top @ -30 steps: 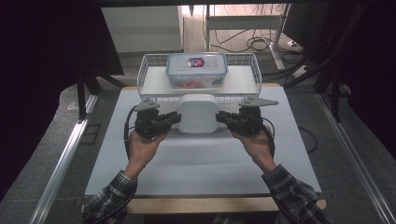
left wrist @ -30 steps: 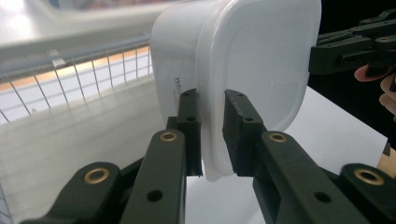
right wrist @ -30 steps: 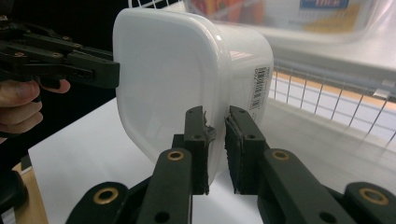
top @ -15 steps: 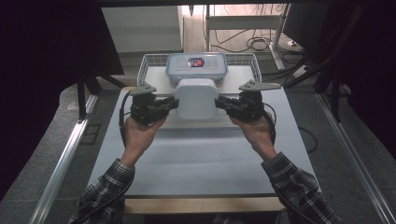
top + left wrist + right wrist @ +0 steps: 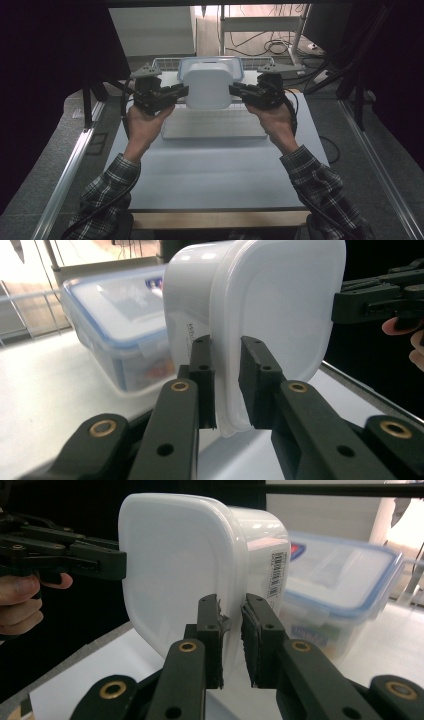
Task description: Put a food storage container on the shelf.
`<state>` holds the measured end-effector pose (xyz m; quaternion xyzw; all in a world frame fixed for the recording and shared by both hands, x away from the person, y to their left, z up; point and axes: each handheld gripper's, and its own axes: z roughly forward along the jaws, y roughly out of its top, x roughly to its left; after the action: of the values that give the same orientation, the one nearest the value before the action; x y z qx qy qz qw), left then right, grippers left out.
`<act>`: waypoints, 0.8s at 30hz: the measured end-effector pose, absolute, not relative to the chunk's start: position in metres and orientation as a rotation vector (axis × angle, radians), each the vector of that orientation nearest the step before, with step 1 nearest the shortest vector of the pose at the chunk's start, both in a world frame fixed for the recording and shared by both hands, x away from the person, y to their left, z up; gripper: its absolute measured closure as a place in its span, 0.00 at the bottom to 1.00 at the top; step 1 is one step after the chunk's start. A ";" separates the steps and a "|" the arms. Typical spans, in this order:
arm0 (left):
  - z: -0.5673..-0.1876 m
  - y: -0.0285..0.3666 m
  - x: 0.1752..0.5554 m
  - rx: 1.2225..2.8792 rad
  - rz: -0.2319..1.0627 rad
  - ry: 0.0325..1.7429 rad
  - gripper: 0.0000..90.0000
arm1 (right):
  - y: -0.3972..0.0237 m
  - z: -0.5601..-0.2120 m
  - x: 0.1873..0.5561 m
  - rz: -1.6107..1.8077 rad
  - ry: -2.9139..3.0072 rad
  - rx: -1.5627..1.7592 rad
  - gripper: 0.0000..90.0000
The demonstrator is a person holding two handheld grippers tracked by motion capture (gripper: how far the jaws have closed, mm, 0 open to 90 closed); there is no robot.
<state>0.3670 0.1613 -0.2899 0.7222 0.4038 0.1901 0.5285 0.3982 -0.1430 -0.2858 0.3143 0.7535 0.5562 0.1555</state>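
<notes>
A white lidded plastic container (image 5: 208, 87) hangs in the air above the table, held from both sides. My left gripper (image 5: 181, 93) is shut on its left rim, and my right gripper (image 5: 236, 90) is shut on its right rim. In the left gripper view the jaws (image 5: 226, 347) pinch the lid's edge of the container (image 5: 280, 305), with the other gripper (image 5: 380, 295) on the far side. The right gripper view shows its jaws (image 5: 232, 602) clamped on the rim of the container (image 5: 170, 560), and the left gripper (image 5: 70, 555) opposite.
Behind the lifted container stands a clear box with a blue-edged lid (image 5: 115, 315) (image 5: 340, 575), inside a wire basket (image 5: 165, 62). A flat white tray (image 5: 215, 127) lies under the hands on the pale table (image 5: 215, 170). Dark racks and cables flank the table.
Both hands have risen together with the white container between them. It now covers most of the blue-lidded box in the high view.
</notes>
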 end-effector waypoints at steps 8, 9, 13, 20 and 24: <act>-0.265 0.164 0.386 1.713 0.436 0.965 0.86 | -0.141 -0.262 0.412 1.616 2.128 0.911 0.87; -0.262 0.164 0.389 1.713 0.436 0.965 0.86 | -0.141 -0.259 0.414 1.618 2.126 0.914 0.88; -0.253 0.162 0.399 1.711 0.441 0.968 0.86 | -0.141 -0.248 0.424 1.612 2.122 0.923 0.87; -0.248 0.160 0.419 1.710 0.413 0.985 0.86 | -0.142 -0.244 0.442 1.607 2.114 0.971 0.87; -0.250 0.161 0.426 1.712 0.377 0.992 0.86 | -0.142 -0.244 0.448 1.603 2.117 0.986 0.86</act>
<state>0.4262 0.1608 -0.2501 0.7184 0.4165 0.1580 0.5342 0.4482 -0.1425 -0.2437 0.3440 0.7385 0.5591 0.1538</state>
